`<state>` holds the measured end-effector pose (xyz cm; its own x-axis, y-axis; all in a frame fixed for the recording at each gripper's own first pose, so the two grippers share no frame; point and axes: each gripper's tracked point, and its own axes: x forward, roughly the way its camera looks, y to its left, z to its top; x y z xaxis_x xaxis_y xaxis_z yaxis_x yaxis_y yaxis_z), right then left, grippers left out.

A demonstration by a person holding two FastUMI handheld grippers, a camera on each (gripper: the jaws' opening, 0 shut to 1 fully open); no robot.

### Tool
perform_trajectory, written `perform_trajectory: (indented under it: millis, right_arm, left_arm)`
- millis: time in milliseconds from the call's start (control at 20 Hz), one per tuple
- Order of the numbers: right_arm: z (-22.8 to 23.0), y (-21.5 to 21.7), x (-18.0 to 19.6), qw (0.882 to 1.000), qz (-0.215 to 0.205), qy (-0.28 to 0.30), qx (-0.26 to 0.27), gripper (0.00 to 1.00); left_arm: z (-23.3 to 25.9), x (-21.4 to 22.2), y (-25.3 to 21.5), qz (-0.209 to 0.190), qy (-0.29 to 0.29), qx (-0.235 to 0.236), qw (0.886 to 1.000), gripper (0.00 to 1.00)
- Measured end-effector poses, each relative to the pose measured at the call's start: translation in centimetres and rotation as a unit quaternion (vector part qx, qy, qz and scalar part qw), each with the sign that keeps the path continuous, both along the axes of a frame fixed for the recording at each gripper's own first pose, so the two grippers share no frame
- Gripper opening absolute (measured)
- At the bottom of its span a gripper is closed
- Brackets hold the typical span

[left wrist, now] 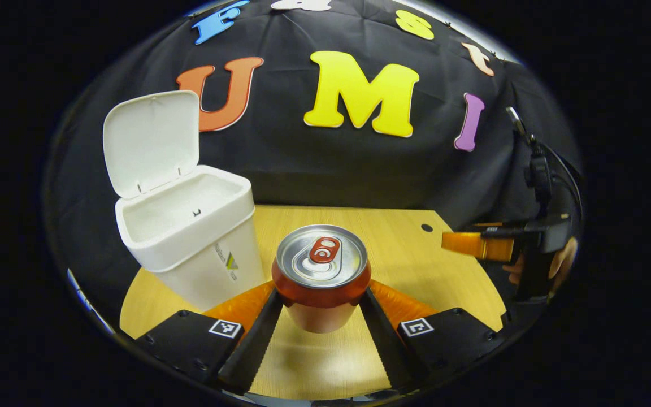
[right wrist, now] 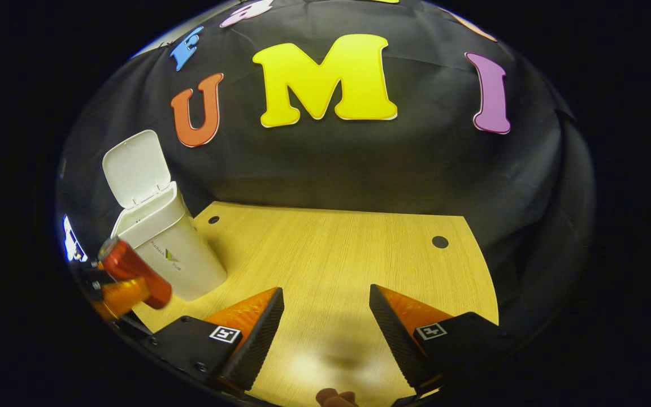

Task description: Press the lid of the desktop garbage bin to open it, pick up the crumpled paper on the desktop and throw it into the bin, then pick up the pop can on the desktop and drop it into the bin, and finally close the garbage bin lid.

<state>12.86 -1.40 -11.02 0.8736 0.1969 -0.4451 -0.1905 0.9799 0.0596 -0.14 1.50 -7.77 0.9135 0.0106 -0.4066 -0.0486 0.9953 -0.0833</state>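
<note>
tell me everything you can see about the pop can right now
The pop can is red-bodied with a silvery metal top and a red pull tab, apparently unopened. It stands upright, held between the left gripper's two fingers, which press its sides, lifted above the wooden table. The open white bin stands just to its left. In the right gripper view it appears tilted beside the bin.

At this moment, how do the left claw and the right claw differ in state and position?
The left claw is shut on the can, both fingers pressing its sides; the right claw is open with nothing between its fingers. The left claw is beside the bin, whose lid stands open; the right claw is farther off, over bare table. Both are above the wooden table.
</note>
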Motion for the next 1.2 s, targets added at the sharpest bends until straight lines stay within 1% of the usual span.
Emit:
perform_trajectory:
  millis: [200,250,300,400,450,500,600,650,700,750,800,900,1050,1200]
  right_arm:
    - [1.1,1.6,-0.7,1.0,0.001,-0.01,0.016,0.96]
    - [0.9,1.9,-1.0,1.0,-0.004,-0.006,0.02,0.96]
    - [0.7,2.0,-1.4,1.0,-0.015,-0.001,0.024,0.93]
    - [0.4,3.3,-2.4,0.999,-0.017,0.007,0.036,0.93]
    - [0.1,3.9,-3.0,0.999,-0.013,0.012,0.035,0.96]
    - [-0.1,4.4,-3.5,0.999,-0.009,0.012,0.03,0.93]
    - [-0.7,5.0,-4.1,1.0,-0.004,0.013,0.015,0.93]
    - [-1.3,5.4,-4.6,1.0,-0.001,0.021,0.013,0.96]
    - [-2.0,5.8,-5.1,0.999,0.001,0.03,0.012,0.96]
    - [-2.7,6.0,-5.6,0.999,0.001,0.038,0.009,0.93]
    - [-3.2,6.2,-5.9,0.999,0.003,0.044,0.005,0.96]
    - [-3.8,6.3,-6.2,0.999,0.005,0.053,-0.003,0.96]
    - [-3.9,5.9,-6.2,0.998,0.001,0.056,-0.007,0.96]
    - [-4.3,5.8,-6.2,0.998,-0.001,0.064,-0.006,0.96]
  left_arm:
    - [5.9,2.0,5.1,0.035,-0.029,0.029,0.999,0.87]
    - [6.6,2.7,6.7,0.046,-0.031,0.028,0.998,0.86]
    - [7.2,3.2,8.1,0.059,-0.035,0.024,0.997,0.86]
    - [7.5,4.3,10.9,0.084,-0.04,0.008,0.996,0.86]
    - [7.4,5.0,12.5,0.099,-0.039,0.009,0.994,0.86]
    - [7.1,5.7,14.0,0.112,-0.038,0.01,0.993,0.86]
    - [6.2,6.7,16.6,0.131,-0.03,0.018,0.991,0.86]
    - [5.7,7.1,17.6,0.14,-0.025,0.021,0.99,0.86]
    - [5.1,7.6,18.4,0.145,-0.019,0.021,0.989,0.86]
    - [4.6,8.1,19.1,0.15,-0.015,0.021,0.988,0.86]
    - [4.2,8.5,19.6,0.155,-0.012,0.019,0.988,0.86]
    - [3.1,9.5,20.2,0.162,-0.005,0.007,0.987,0.87]
    - [2.4,9.8,21.0,0.173,0.002,0.006,0.985,0.88]
    - [2.7,9.8,20.4,0.162,-0.004,-0.004,0.987,0.89]
